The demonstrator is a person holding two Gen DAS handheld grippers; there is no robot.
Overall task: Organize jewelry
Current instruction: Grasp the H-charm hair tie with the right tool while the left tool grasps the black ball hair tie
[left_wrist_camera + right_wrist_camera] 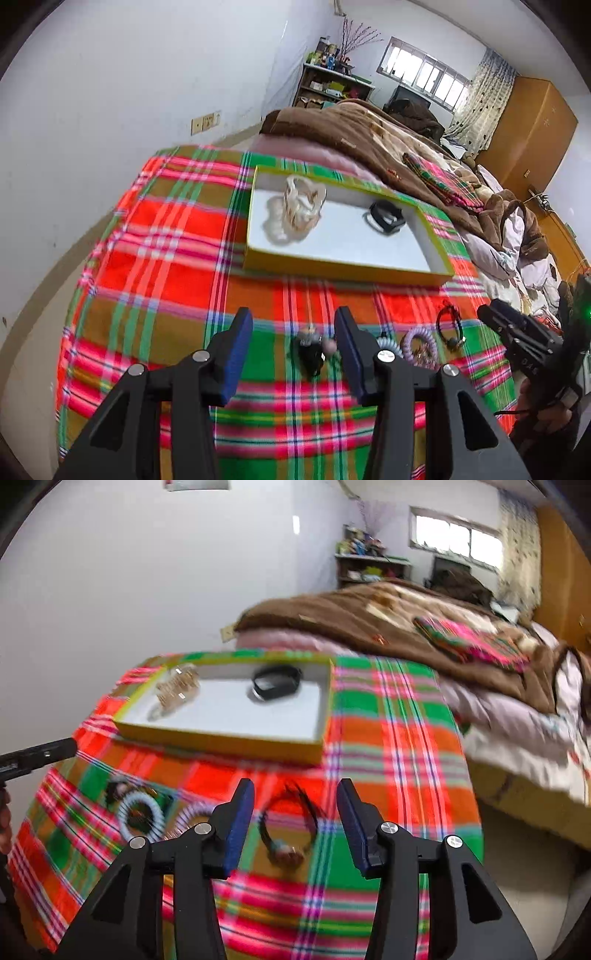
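A yellow-rimmed tray [343, 268] [221, 744] sits on the plaid cloth. It holds a pale bead necklace heap [299, 210] [175, 688] and a black band [386, 218] [275, 683]. My left gripper [293, 328] is open above a small dark charm piece [312, 349]. My right gripper [295, 801] is open above a dark cord bracelet with a bead [290, 829] [450, 326]. A pale blue coil bracelet [140, 814] and a lilac coil [419, 345] [192, 812] lie on the cloth between the two.
The plaid cloth [166, 258] covers a small table beside a bed with a brown blanket [362, 129]. A white wall is at the left. The right gripper's body [524, 332] shows at the right edge of the left wrist view.
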